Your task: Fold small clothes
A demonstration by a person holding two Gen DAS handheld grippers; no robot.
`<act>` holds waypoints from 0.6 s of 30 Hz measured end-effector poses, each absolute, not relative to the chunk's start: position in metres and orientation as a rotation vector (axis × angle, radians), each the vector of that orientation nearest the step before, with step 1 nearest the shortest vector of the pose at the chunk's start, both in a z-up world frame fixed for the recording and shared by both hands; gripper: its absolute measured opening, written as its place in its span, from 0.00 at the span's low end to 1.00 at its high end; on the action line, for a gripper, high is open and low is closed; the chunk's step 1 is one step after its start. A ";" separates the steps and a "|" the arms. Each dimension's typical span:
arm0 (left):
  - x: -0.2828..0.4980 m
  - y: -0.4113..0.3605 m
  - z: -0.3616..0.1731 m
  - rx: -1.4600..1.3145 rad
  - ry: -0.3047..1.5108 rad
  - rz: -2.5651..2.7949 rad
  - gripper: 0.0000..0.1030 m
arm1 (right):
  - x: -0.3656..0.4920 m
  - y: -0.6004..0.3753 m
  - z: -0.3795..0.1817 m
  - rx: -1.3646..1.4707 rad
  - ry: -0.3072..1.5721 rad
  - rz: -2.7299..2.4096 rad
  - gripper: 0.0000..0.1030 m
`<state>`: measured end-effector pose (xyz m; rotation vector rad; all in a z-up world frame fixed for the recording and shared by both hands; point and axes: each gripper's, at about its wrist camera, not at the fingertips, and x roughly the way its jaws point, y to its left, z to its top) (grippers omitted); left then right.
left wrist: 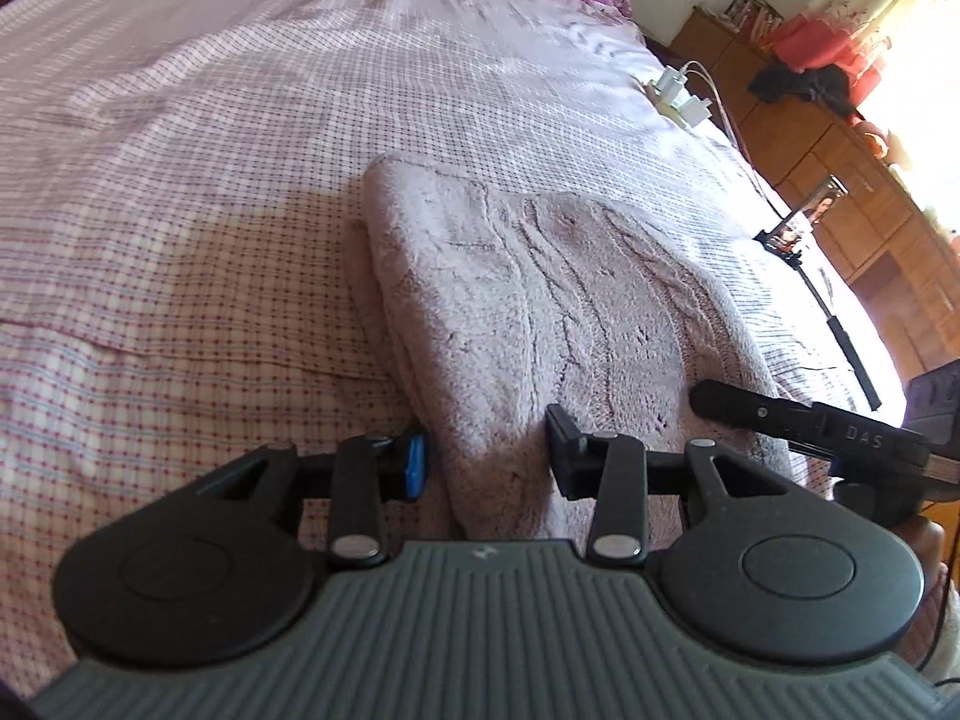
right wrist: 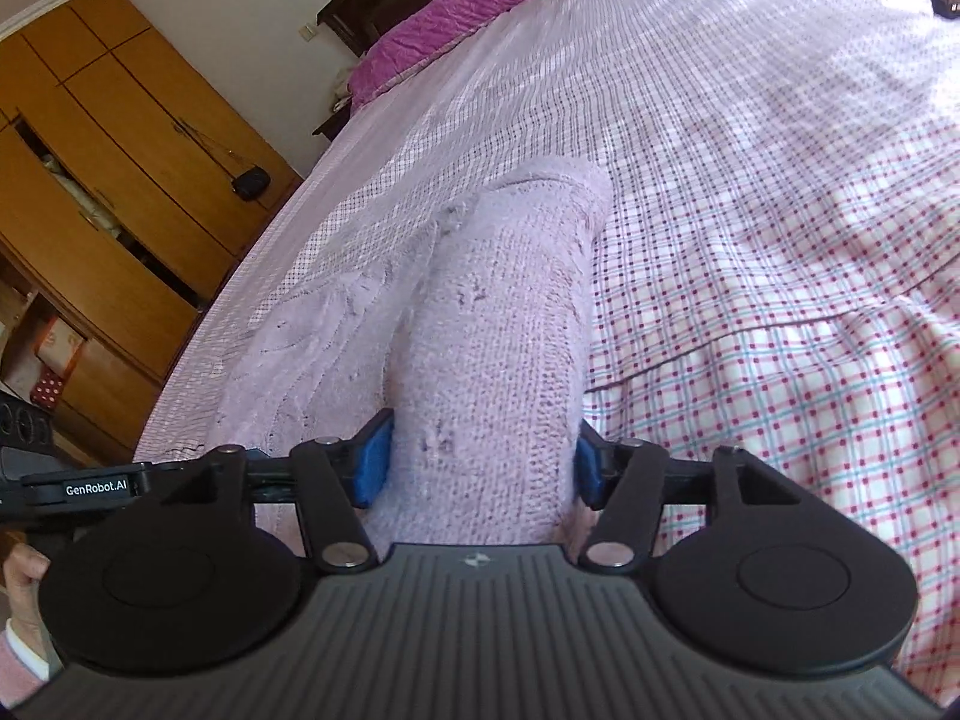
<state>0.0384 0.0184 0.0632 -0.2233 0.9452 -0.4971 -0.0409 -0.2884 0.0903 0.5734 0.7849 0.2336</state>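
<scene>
Folding a pink sweater on the bed.
My left tongs (left wrist: pixel 487 457) are sitting half-open astride the sweater (left wrist: pixel 540 300) edge at 6 o'clock, pads not pressing; my right tongs (right wrist: pixel 483 468) are straddling a thick fold, pads touching both sides.

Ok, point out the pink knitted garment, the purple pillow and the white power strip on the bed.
pink knitted garment (left wrist: pixel 540 288): left wrist view, middle of its folded top face.
purple pillow (right wrist: pixel 480 6): right wrist view, middle of its crinkled cover.
white power strip (left wrist: pixel 681 97): left wrist view, on its plugged-in chargers.
</scene>
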 end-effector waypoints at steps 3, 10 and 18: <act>0.031 0.015 0.069 -0.192 0.929 -0.462 0.42 | -0.051 -0.286 0.096 0.552 0.774 0.216 0.67; 0.005 0.007 0.083 -0.084 0.856 -0.359 0.52 | -0.076 -0.285 0.114 0.503 0.729 0.192 0.72; -0.026 0.001 0.087 -0.026 0.818 -0.276 0.60 | -0.111 -0.270 0.132 0.463 0.678 0.194 0.81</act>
